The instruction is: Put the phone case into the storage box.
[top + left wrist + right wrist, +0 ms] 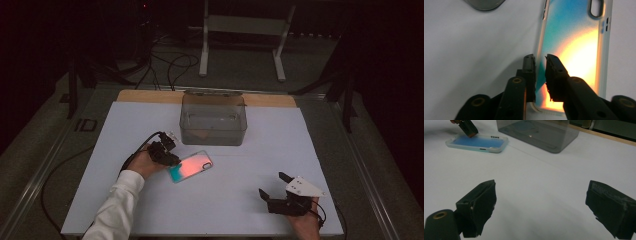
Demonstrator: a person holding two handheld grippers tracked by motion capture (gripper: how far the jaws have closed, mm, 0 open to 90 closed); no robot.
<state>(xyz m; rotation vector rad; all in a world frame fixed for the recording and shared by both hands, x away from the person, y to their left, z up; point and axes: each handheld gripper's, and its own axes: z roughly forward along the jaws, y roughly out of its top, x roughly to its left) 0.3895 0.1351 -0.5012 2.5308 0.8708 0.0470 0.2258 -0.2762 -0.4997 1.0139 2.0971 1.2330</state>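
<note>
- High view takes in the whole white board: the phone case lies a little left of the board's middle, just in front of the clear plastic box, which stands near the far edge. The left gripper sits at the case's near-left end, and the right gripper rests near the board's near-right corner, well apart from the case.
- Left gripper view gives what the high view cannot: the left gripper has its two jaws pinched on one long side wall of the phone case, one jaw outside on the board, the other inside the shell. The blue-to-orange inner colouring and the camera cut-out at the far end are plain here.
- Right gripper view looks low across the board: the right gripper has its jaws spread wide with bare board between them. Far off lie the phone case and the plastic box.
- In the high view the left hand covers the case's near end, so the grip cannot be read there.
- In the left gripper view the case's near corner is hidden behind the jaws, and just a rounded corner of the box enters at the top edge.
- Dim light blurs the floor beyond the board.
</note>
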